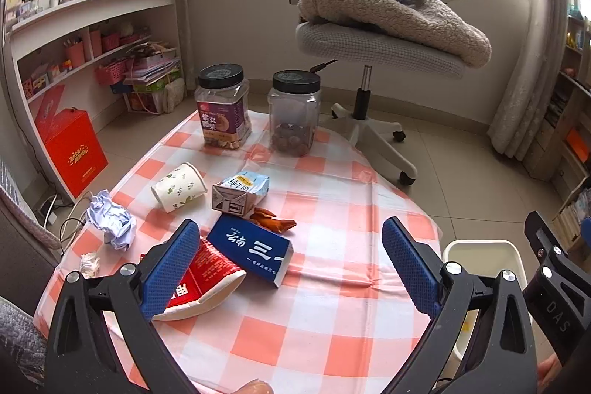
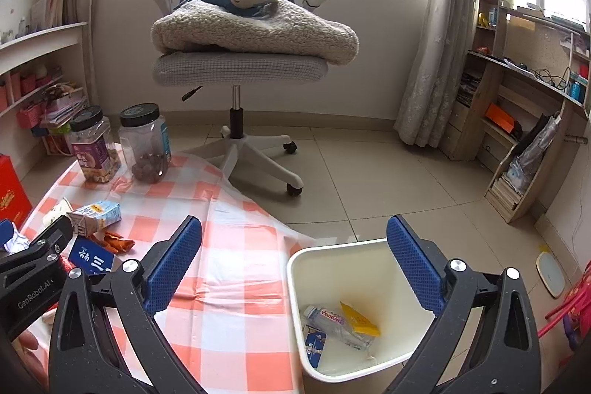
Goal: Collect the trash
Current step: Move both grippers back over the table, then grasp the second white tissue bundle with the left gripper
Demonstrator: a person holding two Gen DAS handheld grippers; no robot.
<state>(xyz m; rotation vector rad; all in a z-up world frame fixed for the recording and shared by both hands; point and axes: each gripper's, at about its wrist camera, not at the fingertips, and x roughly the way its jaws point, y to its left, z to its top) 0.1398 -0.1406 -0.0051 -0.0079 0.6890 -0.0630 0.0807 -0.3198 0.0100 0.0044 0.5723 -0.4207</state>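
Observation:
Trash lies on a checked tablecloth [image 1: 332,283]: a red-and-white paper cup [image 1: 207,283] on its side, a blue box [image 1: 251,252], a milk carton [image 1: 240,191], orange peel [image 1: 273,220], a white paper cup [image 1: 179,187], crumpled paper [image 1: 110,220] and a small wrapper [image 1: 90,263]. My left gripper [image 1: 291,268] is open over the cloth, its left finger above the red cup. My right gripper [image 2: 295,264] is open and empty above a white bin [image 2: 295,268] that holds a plastic bottle [image 2: 332,318], a yellow packet [image 2: 358,318] and a small blue carton [image 2: 316,344].
Two black-lidded jars [image 1: 221,106] [image 1: 293,113] stand at the cloth's far edge. An office chair [image 1: 369,43] with a blanket and plush monkey stands behind. Shelves [image 1: 92,43] and a red box [image 1: 72,150] are at left. A wooden shelf [image 2: 517,117] is at right.

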